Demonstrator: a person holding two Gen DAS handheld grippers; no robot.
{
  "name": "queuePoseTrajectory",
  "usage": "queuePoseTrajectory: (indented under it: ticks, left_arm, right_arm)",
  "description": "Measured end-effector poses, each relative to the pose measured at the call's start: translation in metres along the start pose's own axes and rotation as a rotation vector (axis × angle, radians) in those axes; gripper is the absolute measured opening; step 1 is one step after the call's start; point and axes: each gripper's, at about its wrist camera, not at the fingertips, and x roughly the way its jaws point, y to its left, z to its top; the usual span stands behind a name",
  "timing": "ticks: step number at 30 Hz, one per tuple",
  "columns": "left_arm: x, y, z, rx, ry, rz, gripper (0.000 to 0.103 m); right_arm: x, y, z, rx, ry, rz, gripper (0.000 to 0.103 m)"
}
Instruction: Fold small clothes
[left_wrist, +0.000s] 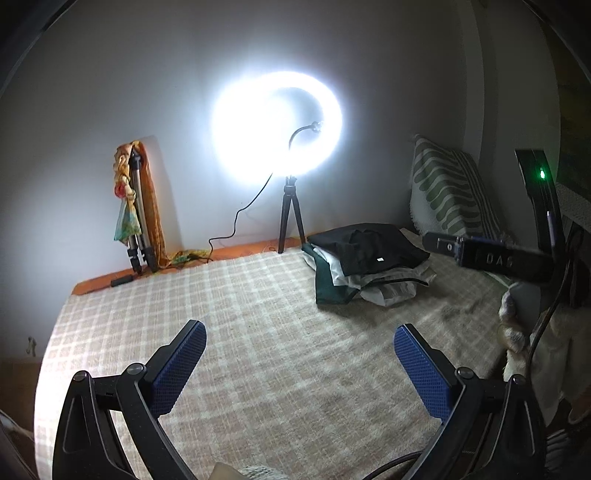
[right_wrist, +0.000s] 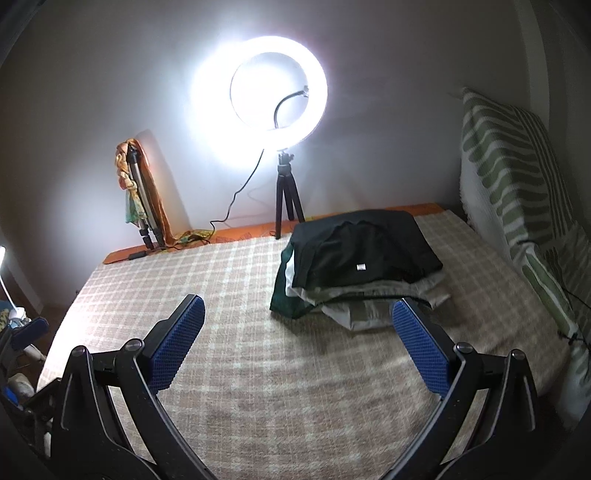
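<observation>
On bed: stack of folded dark and pale clothes (right_wrist: 354, 266) sits on checked beige blanket (right_wrist: 240, 350)
Claws: left claw (left_wrist: 299, 365) wide, empty; right claw (right_wrist: 297, 339) wide, empty
Left: no unfolded garment visible; likely near done

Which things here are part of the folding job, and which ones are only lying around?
For the job:
- pile of clothes, black garment on top
- checked blanket, the work surface
- left gripper and right gripper, both open and empty

Only lying around:
- ring light on its small tripod
- folded tripod with a scarf against the wall
- green patterned pillow
</observation>
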Motion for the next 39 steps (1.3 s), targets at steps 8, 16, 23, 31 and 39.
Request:
queuePoseTrajectory:
  ticks: [8, 16, 23, 31, 39]
  left_arm:
    - [0.004, 0.009, -0.010, -0.009, 0.019, 0.030, 0.102]
    - [0.008, 0.012, -0.019, 0.018, 0.043, 0.059, 0.102]
    - [0.008, 0.013, -0.021, 0.025, 0.044, 0.066, 0.102]
    - [0.008, 0.013, -0.021, 0.026, 0.043, 0.066, 0.102]
    - [0.007, 0.013, -0.020, 0.025, 0.043, 0.064, 0.102]
  right_arm:
    - [0.009, -0.008, -0.021, 0.043, 0.012, -0.020, 0.103]
    - [0.017, -0.010, -0.028, 0.036, 0.017, -0.049, 0.103]
    - [0.020, -0.005, -0.032, 0.013, 0.023, -0.061, 0.103]
    - [0.022, -0.006, -0.031, 0.028, 0.018, -0.059, 0.103]
    - [0.023, -0.008, -0.031, 0.033, 0.018, -0.059, 0.103]
